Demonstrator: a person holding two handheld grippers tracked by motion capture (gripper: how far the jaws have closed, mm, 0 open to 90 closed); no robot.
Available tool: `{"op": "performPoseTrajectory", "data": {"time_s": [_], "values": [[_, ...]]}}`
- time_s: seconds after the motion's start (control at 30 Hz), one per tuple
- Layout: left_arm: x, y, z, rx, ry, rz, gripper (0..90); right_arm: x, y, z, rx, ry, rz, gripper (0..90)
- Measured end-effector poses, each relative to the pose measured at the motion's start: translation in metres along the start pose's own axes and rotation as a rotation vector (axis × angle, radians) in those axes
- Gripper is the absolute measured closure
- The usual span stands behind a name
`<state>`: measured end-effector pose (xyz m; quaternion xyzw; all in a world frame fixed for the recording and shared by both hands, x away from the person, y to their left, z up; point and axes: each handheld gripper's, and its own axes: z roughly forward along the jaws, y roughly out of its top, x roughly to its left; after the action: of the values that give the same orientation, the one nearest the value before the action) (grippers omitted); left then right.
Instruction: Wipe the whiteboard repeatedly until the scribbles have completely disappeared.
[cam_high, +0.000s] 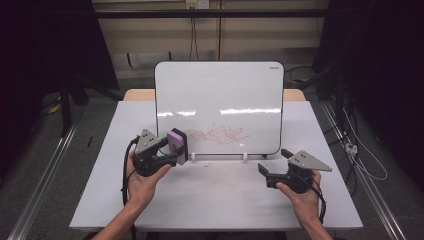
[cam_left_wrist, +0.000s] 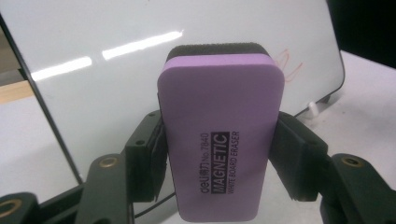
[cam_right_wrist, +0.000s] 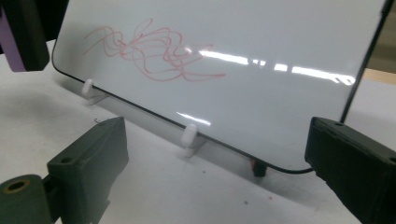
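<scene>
Purple eraser (cam_left_wrist: 220, 135), black felt on its far face, black-and-white lettering on the purple. White whiteboard (cam_high: 220, 95), thin black rim, tangled red scribble (cam_high: 219, 133) low on it, 2 white feet (cam_right_wrist: 189, 137) beneath. Black fingers (cam_left_wrist: 144, 158). Pale grey counter (cam_high: 210, 200).

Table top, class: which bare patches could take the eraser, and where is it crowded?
The table lies bare between the left gripper and right gripper, and along both side edges beside the whiteboard. It is crowded at the board's lower left, where the eraser sits clamped near the red scribble.
</scene>
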<state>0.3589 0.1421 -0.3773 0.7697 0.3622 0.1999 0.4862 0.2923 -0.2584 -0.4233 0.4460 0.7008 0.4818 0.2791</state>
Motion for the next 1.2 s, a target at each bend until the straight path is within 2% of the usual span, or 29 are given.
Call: {"op": "performPoseTrajectory", "data": {"time_s": [0.2,0.3,0.33,0.43,0.47,0.5,0.53,0.57,0.7,0.77,0.8,0.83,0.93,0.97,1.07,1.13,1.2], "values": [[0.005,0.002,-0.002,0.025,0.043,0.025,41.1,-0.007,-0.004,-0.007,0.046,-0.034,-0.034,5.2],[0.006,0.001,-0.003,0.032,0.051,0.020,41.1,-0.012,-0.009,-0.010,0.030,-0.049,-0.001,4.8],[0.006,0.002,-0.004,0.054,0.073,0.046,41.2,-0.013,-0.009,-0.011,0.026,-0.051,0.005,4.8],[0.005,0.003,-0.002,0.066,0.091,0.063,41.2,-0.012,-0.008,-0.010,0.021,-0.049,-0.004,4.8],[0.004,0.004,-0.001,0.088,0.105,0.077,41.2,-0.011,-0.008,-0.009,0.021,-0.046,-0.005,4.8],[0.003,0.005,0.000,0.096,0.113,0.087,41.2,-0.010,-0.008,-0.008,0.022,-0.037,-0.005,4.8],[0.002,0.007,0.005,0.124,0.142,0.119,41.2,-0.009,-0.008,-0.007,0.023,-0.035,-0.013,4.8],[0.002,0.007,0.005,0.124,0.142,0.119,41.2,-0.009,-0.008,-0.007,0.023,-0.035,-0.013,4.8],[0.003,0.014,0.020,0.190,0.175,0.146,41.2,-0.005,-0.009,-0.004,0.029,-0.023,-0.030,4.8],[0.003,0.017,0.024,0.190,0.209,0.180,41.2,-0.004,-0.010,-0.004,0.031,-0.021,-0.030,4.8],[0.003,0.017,0.024,0.190,0.209,0.180,41.2,-0.004,-0.010,-0.004,0.031,-0.021,-0.030,4.8],[0.002,0.019,0.027,0.187,0.240,0.196,41.2,-0.004,-0.010,-0.004,0.033,-0.021,-0.033,4.8],[0.004,0.022,0.032,0.209,0.248,0.191,41.2,-0.005,-0.011,-0.003,0.035,-0.015,-0.022,4.8],[0.006,0.023,0.036,0.209,0.265,0.195,41.2,-0.005,-0.011,-0.003,0.036,-0.017,-0.023,4.8],[0.009,0.025,0.044,0.219,0.263,0.183,41.3,-0.005,-0.011,-0.003,0.035,-0.017,-0.023,4.8],[0.004,0.025,0.051,0.229,0.275,0.217,41.3,-0.005,-0.011,-0.003,0.035,-0.017,-0.022,4.9],[0.003,0.024,0.056,0.229,0.284,0.230,41.3,-0.006,-0.011,-0.003,0.037,-0.016,-0.023,4.9]]}}
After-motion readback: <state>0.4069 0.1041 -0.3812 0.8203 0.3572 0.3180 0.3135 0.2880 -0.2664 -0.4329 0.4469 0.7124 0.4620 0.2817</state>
